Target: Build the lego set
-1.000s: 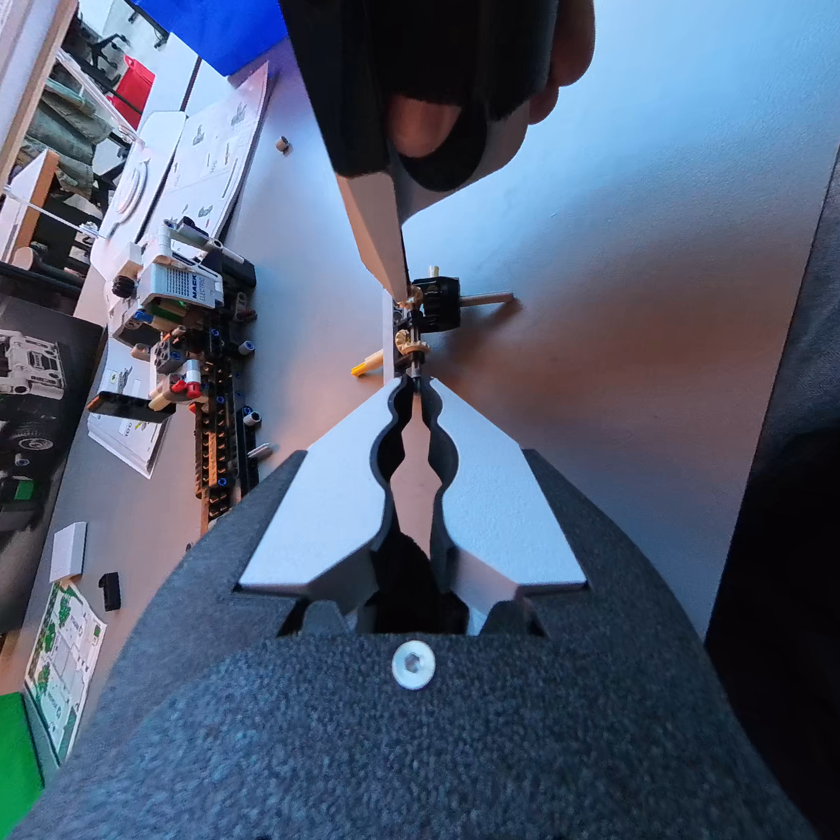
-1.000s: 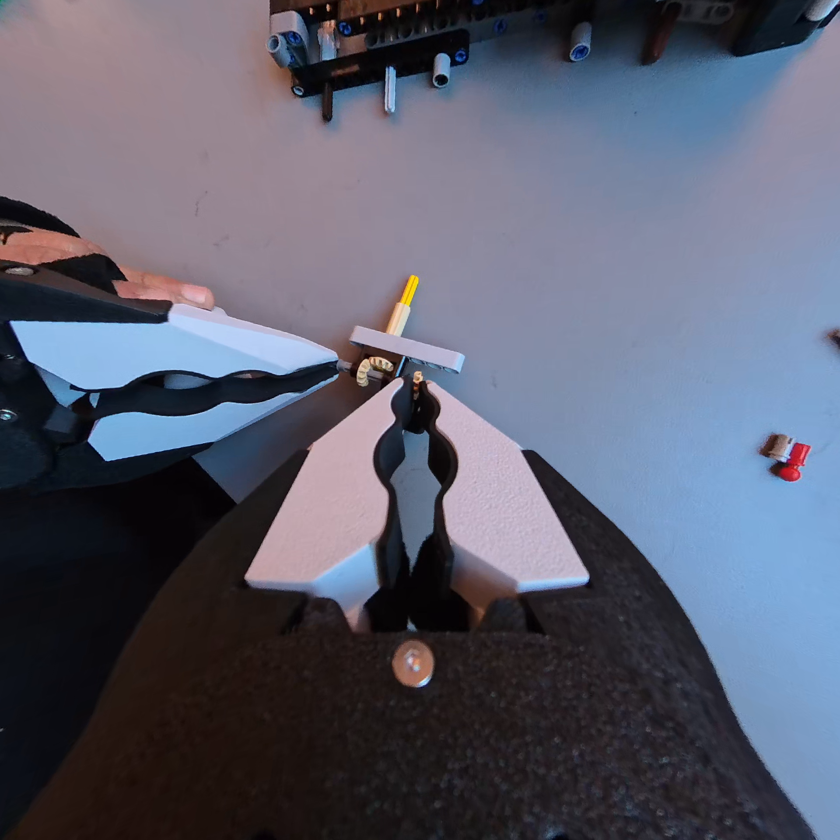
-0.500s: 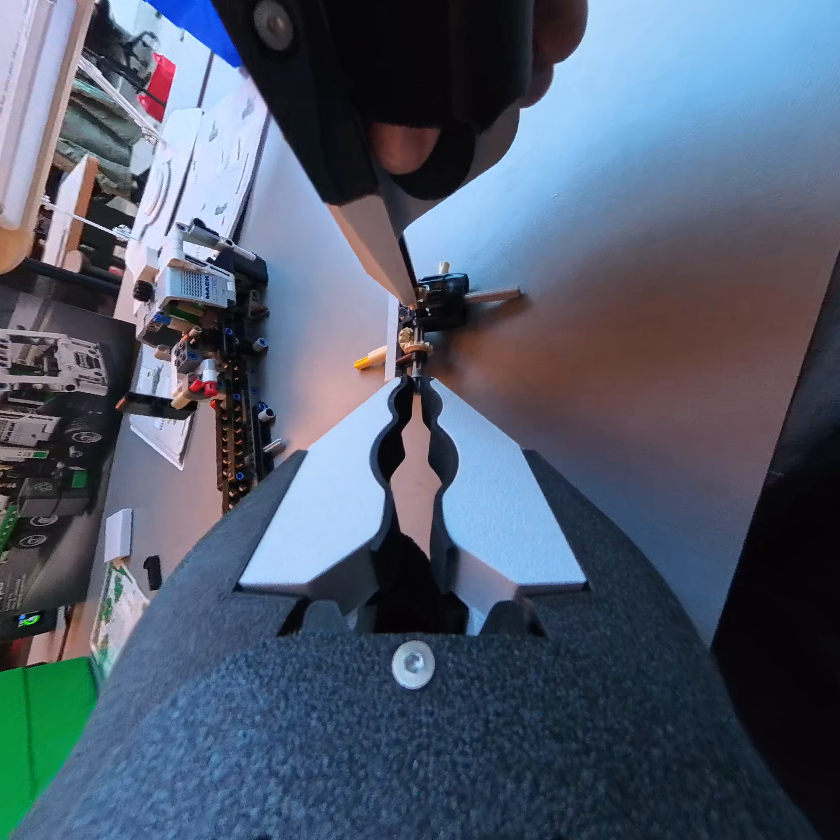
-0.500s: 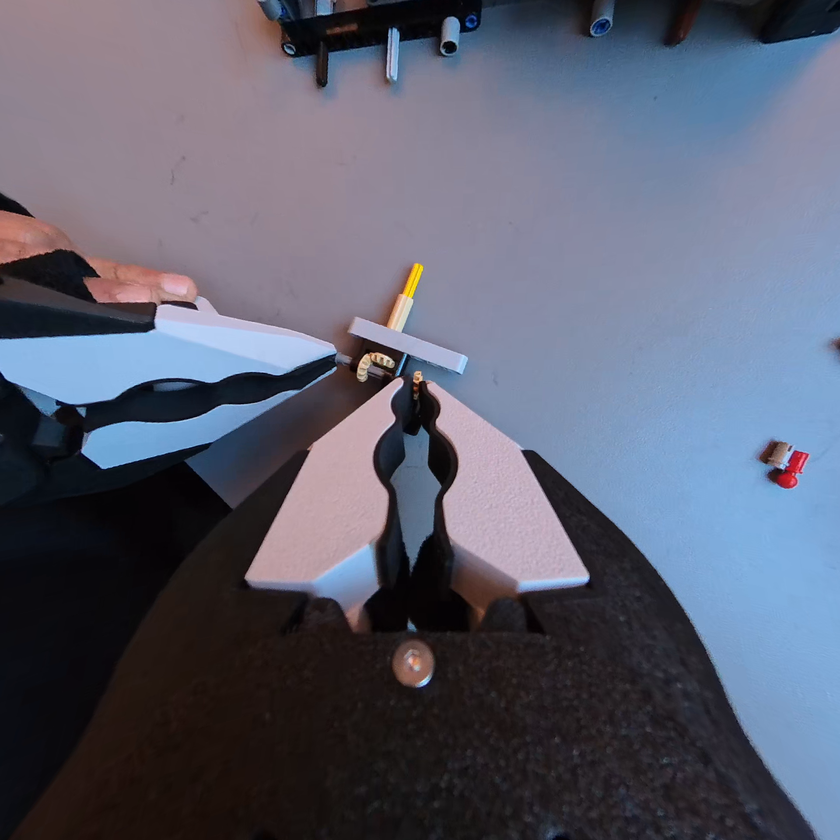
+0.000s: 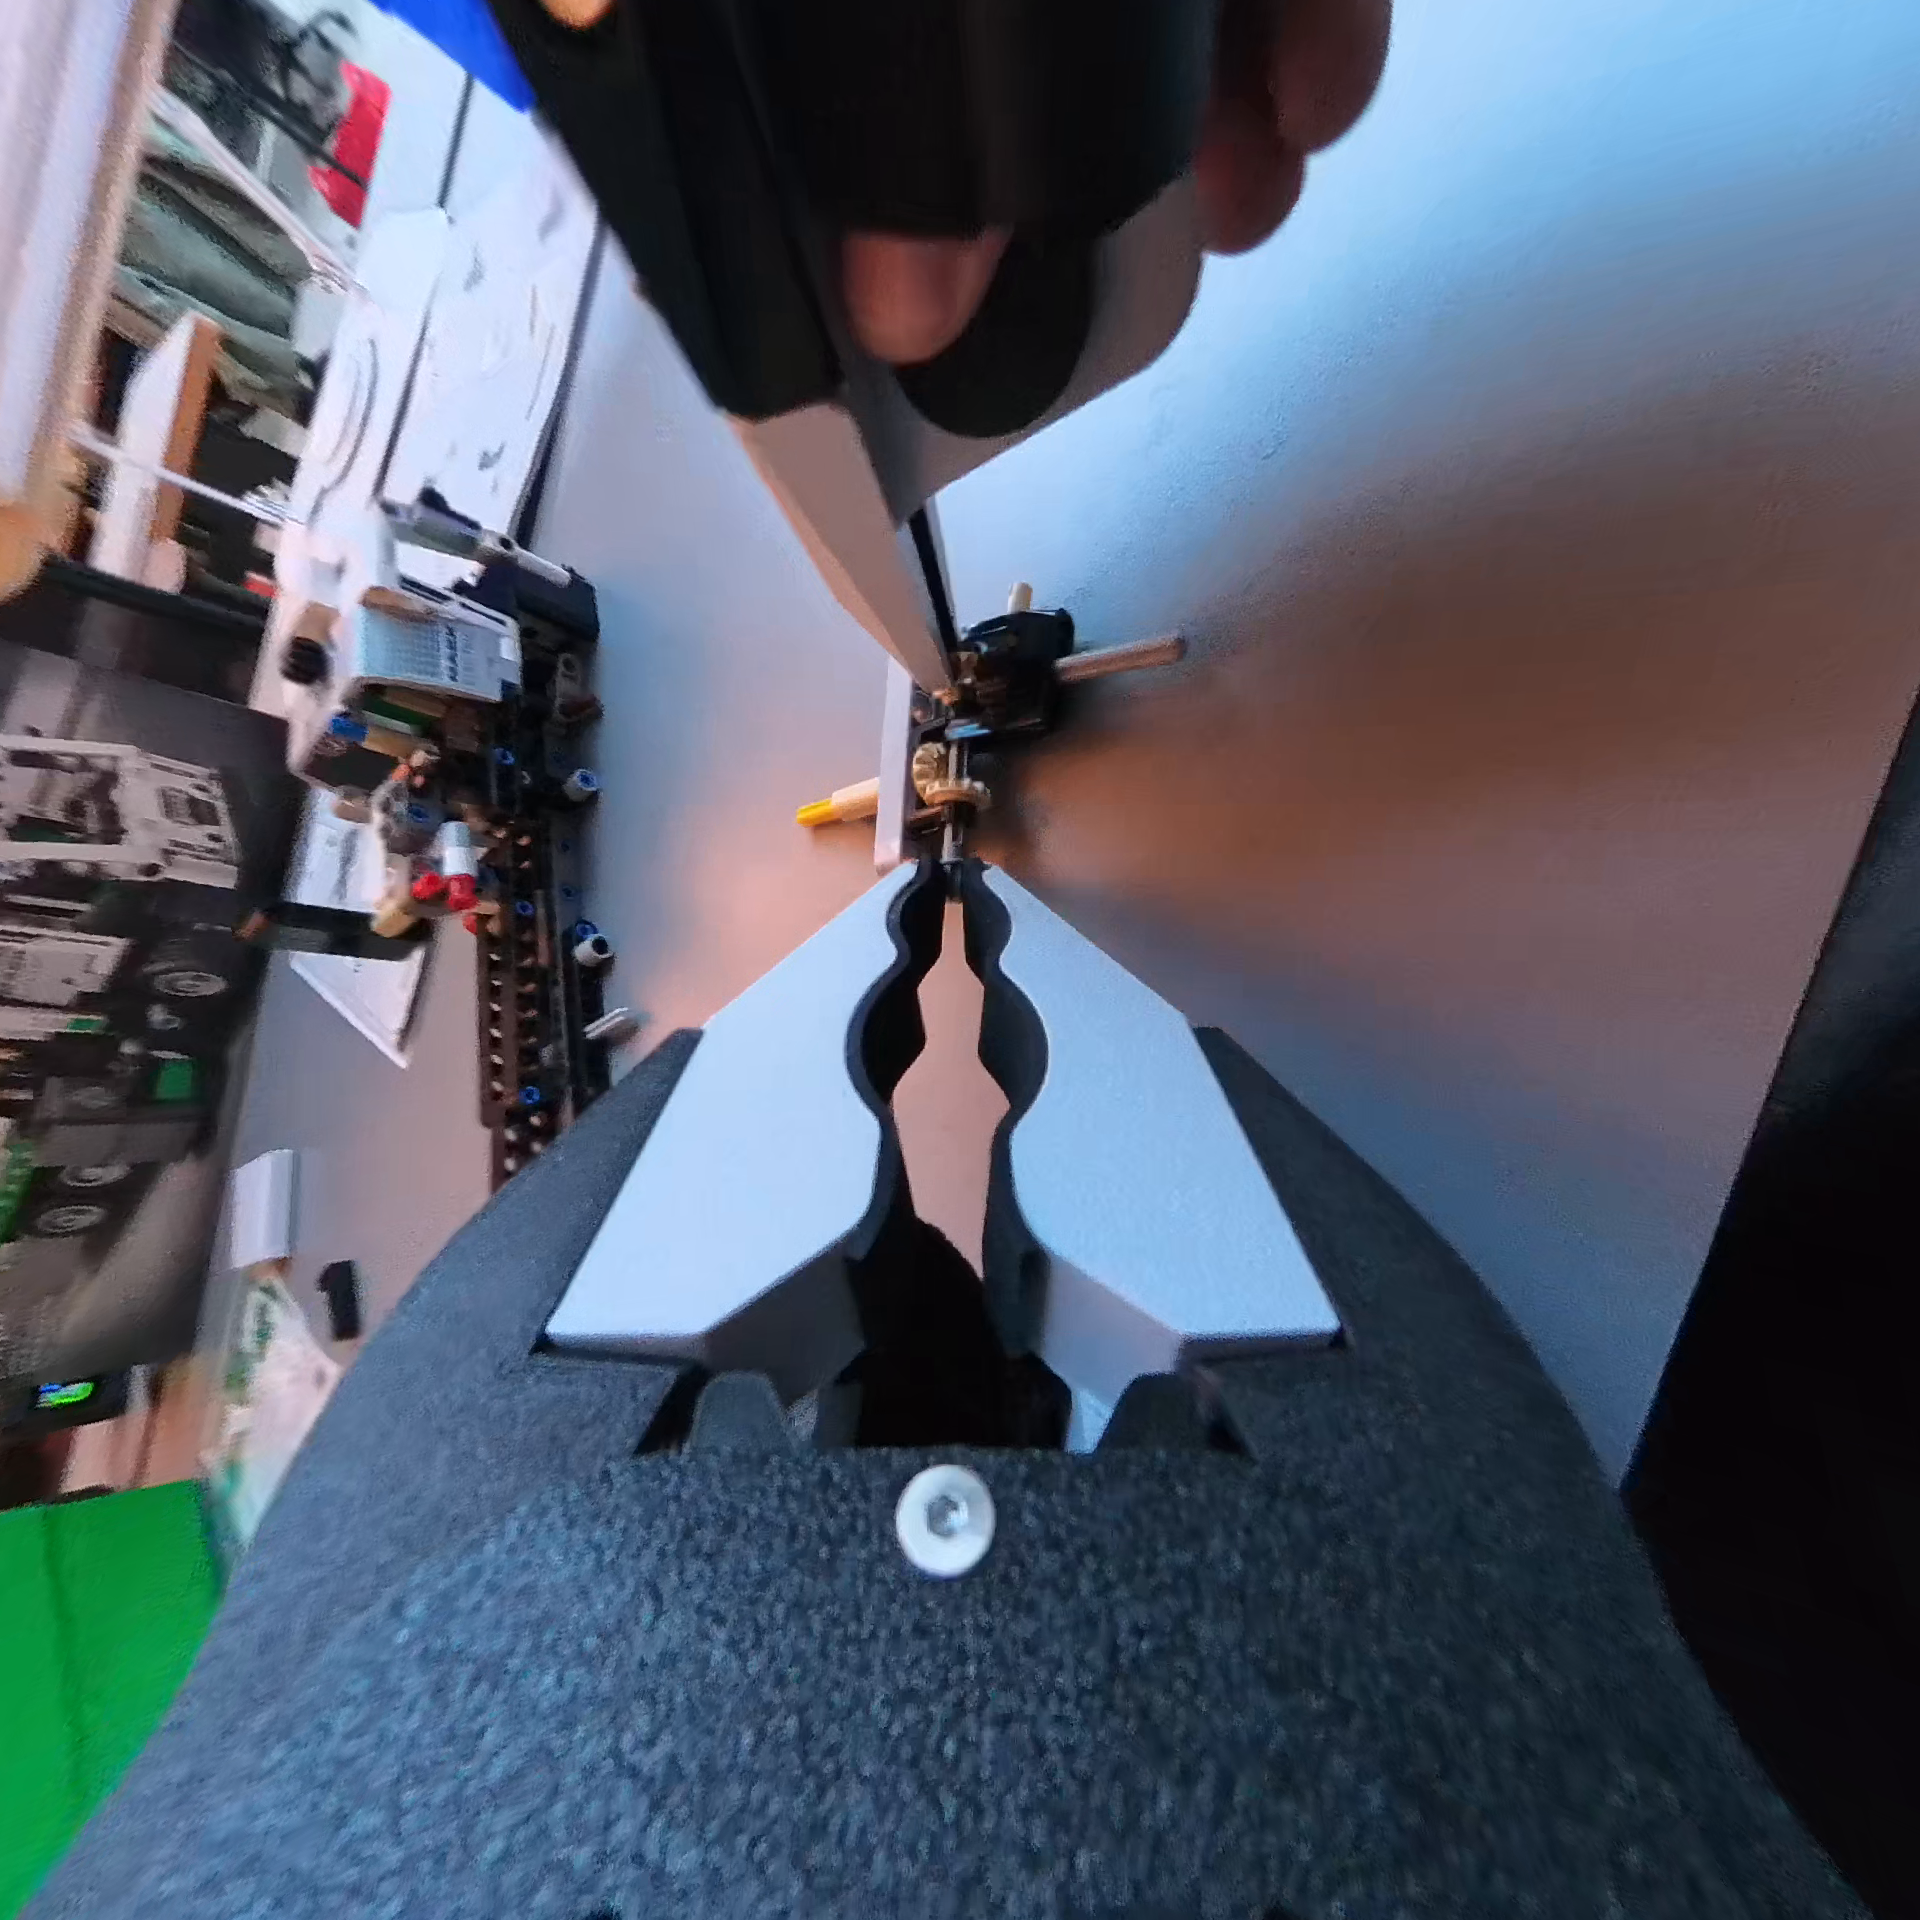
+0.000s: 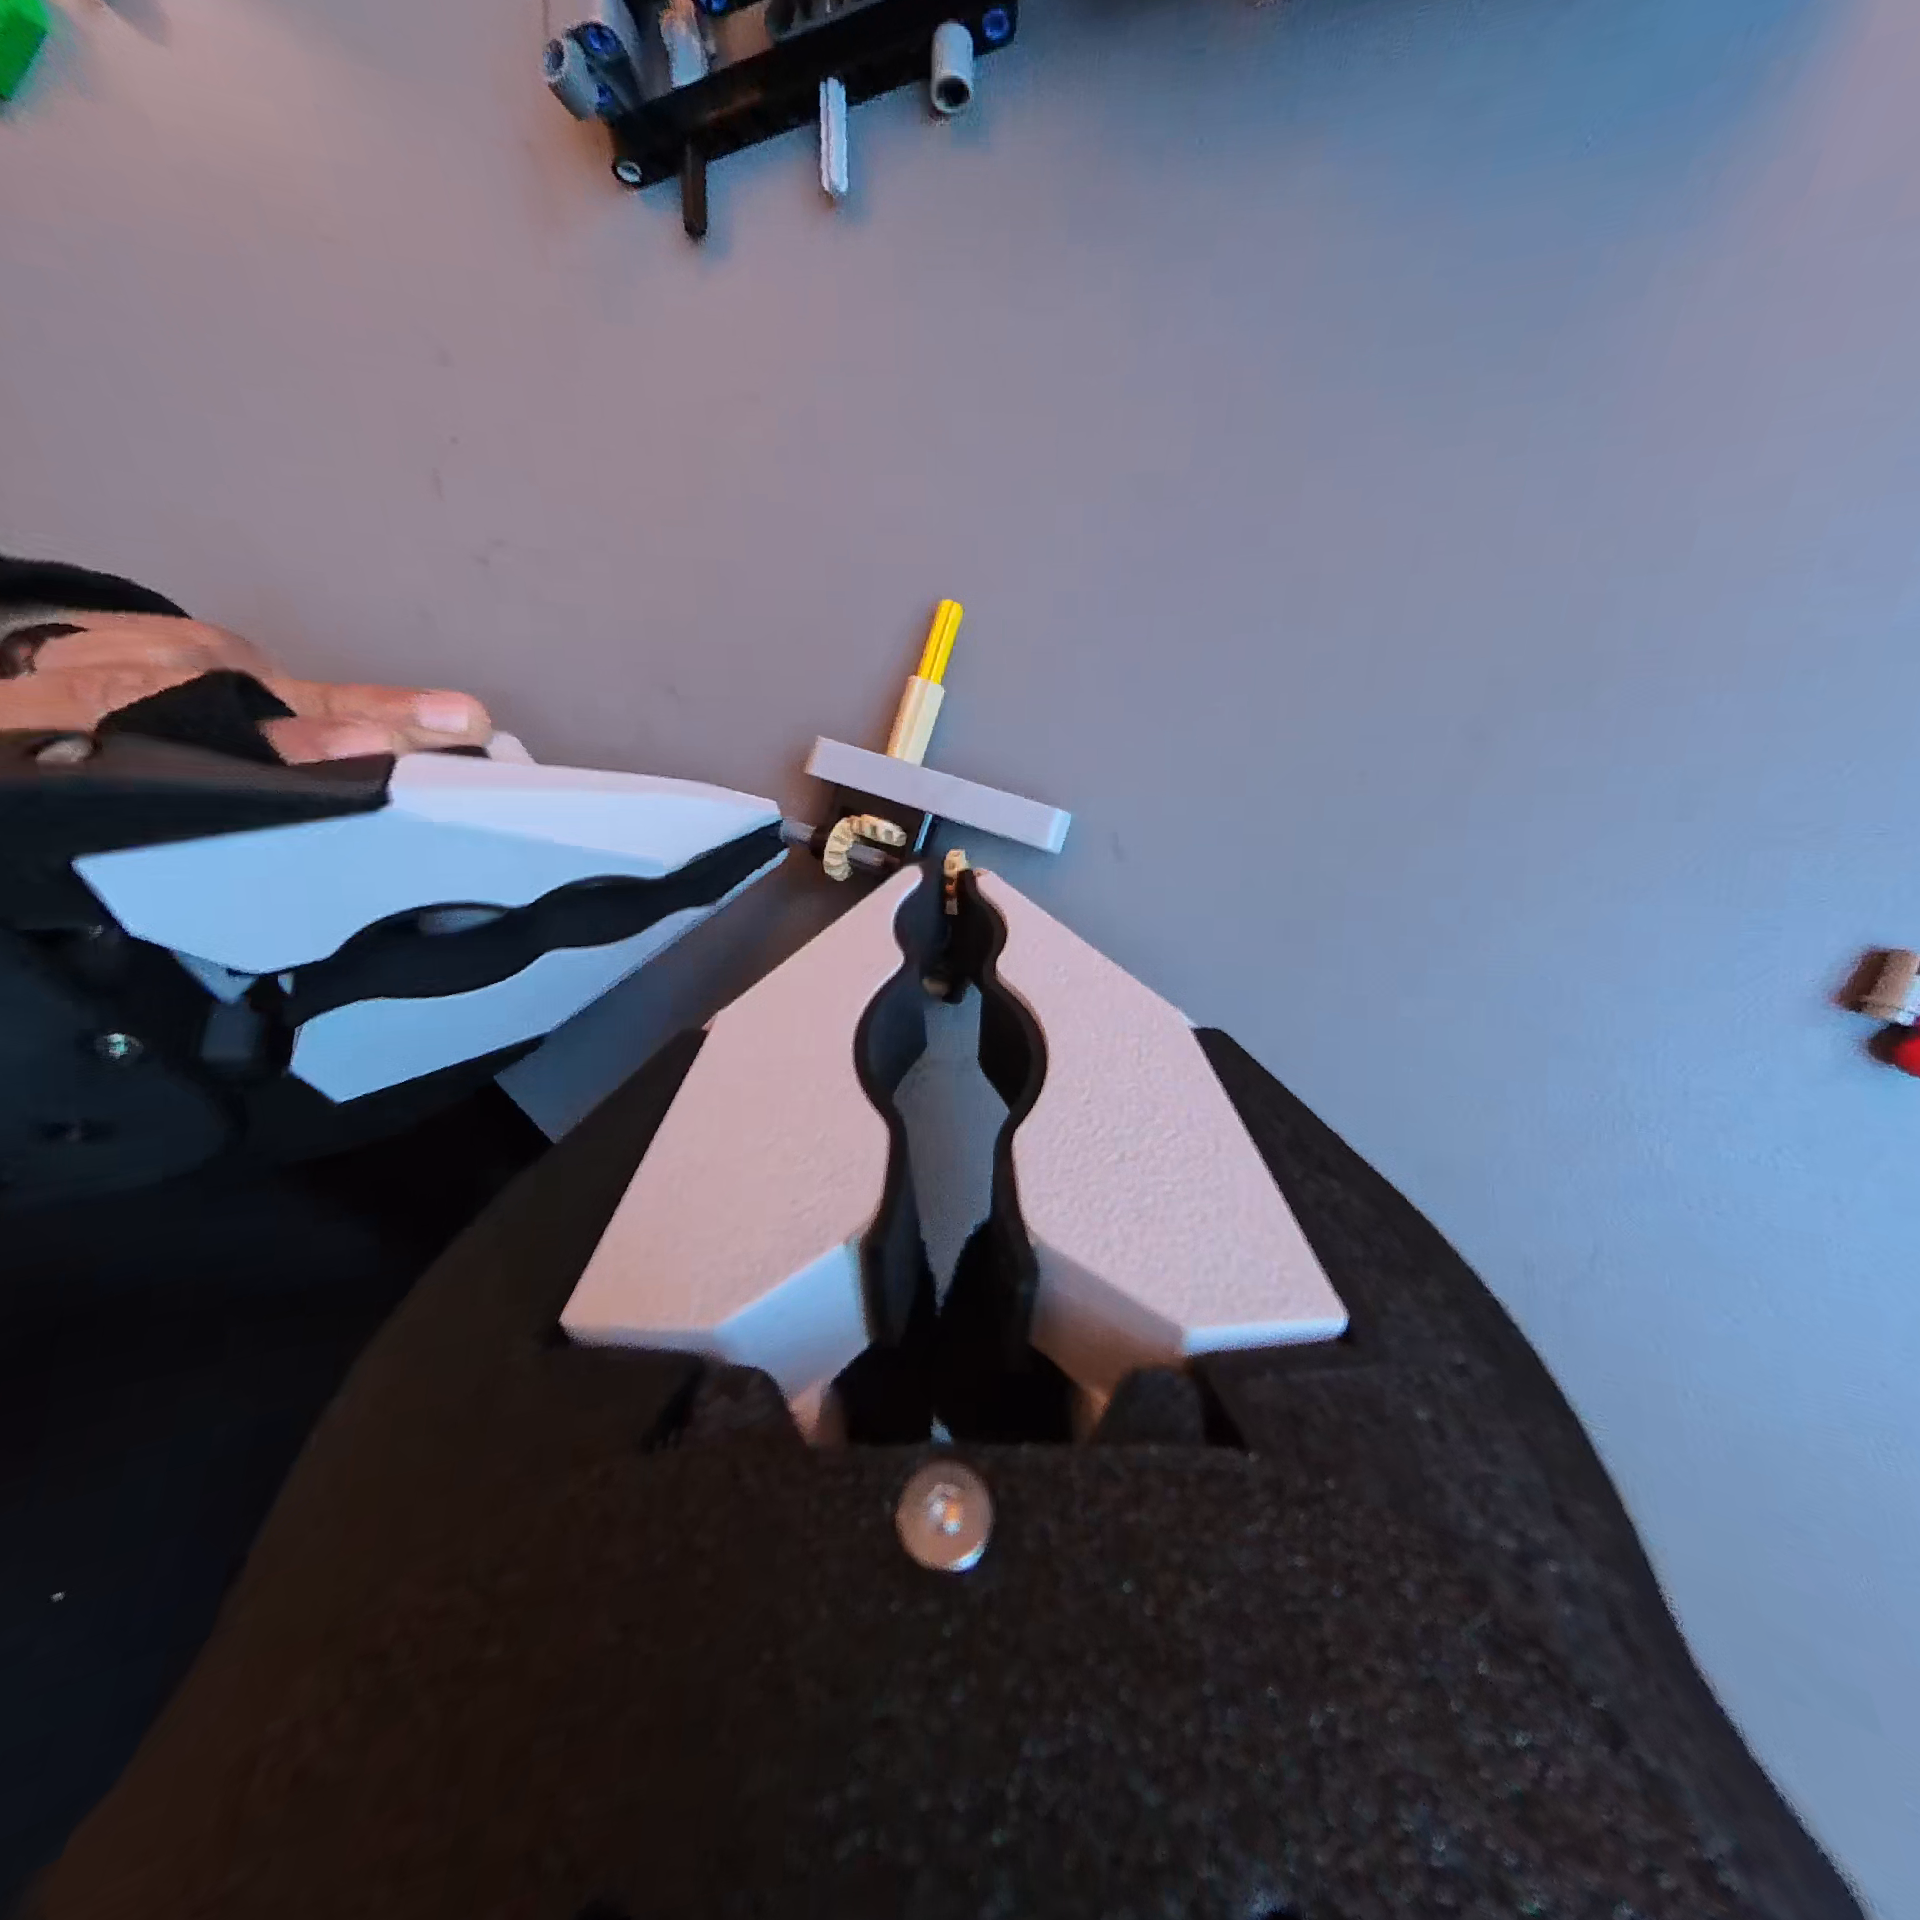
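A small lego sub-assembly has a white plate, tan gears, a black frame and a yellow axle. It is held just above the grey table. My right gripper is shut on its near black end. My left gripper comes in from the left, shut on a thin grey axle by the tan gear. In the left wrist view my left gripper pinches that axle under the sub-assembly. The right gripper comes down from above with a person's hand on it.
The long black truck chassis lies on the table to the left; its edge shows at the top of the right wrist view. Instruction sheets and the set's box lie beyond it. A red and tan piece lies at the right.
Both grippers have stayed shut on the sub-assembly. It has turned a little between them, and the black part beyond the right gripper's tip shows a different side.
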`<state>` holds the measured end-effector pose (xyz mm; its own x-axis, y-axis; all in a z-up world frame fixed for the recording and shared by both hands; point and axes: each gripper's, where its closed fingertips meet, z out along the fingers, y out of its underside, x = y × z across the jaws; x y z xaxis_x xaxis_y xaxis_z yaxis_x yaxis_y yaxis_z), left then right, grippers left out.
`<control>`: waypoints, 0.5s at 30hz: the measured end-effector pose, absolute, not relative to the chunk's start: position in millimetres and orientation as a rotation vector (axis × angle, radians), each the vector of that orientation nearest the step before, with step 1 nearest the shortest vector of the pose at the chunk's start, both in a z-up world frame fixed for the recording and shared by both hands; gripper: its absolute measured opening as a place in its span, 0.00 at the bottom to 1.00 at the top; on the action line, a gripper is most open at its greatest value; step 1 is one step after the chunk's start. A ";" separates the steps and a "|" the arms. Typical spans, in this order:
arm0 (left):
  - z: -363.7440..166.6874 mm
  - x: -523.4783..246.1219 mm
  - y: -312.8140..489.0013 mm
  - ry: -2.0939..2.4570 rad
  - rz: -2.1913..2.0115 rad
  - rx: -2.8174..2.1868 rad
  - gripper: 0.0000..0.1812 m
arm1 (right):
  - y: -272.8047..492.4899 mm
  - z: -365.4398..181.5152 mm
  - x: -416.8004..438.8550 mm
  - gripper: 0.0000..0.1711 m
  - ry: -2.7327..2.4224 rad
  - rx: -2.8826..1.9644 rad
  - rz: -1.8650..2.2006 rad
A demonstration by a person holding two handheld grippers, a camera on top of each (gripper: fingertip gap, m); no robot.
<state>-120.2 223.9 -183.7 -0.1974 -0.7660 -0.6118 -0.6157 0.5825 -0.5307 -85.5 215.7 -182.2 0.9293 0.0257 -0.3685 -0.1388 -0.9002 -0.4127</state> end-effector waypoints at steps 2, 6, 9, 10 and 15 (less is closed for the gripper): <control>-185.2 -120.2 223.9 1.911 -0.285 -1.182 0.01 | 213.6 -181.6 -86.2 0.01 0.065 -2.603 0.542; -187.7 -119.5 225.9 1.902 -0.355 -1.288 0.01 | 212.4 -180.8 -87.7 0.01 0.104 -2.535 0.581; -187.9 -117.5 224.1 1.889 -0.382 -1.319 0.01 | 212.6 -180.8 -84.4 0.01 0.128 -2.500 0.547; -188.0 -116.4 221.4 1.887 -0.423 -1.340 0.01 | 212.6 -180.6 -82.4 0.01 0.134 -2.490 0.530; -188.4 -113.3 212.4 1.876 -0.616 -1.419 0.03 | 210.5 -182.1 -78.9 0.01 0.168 -2.466 0.530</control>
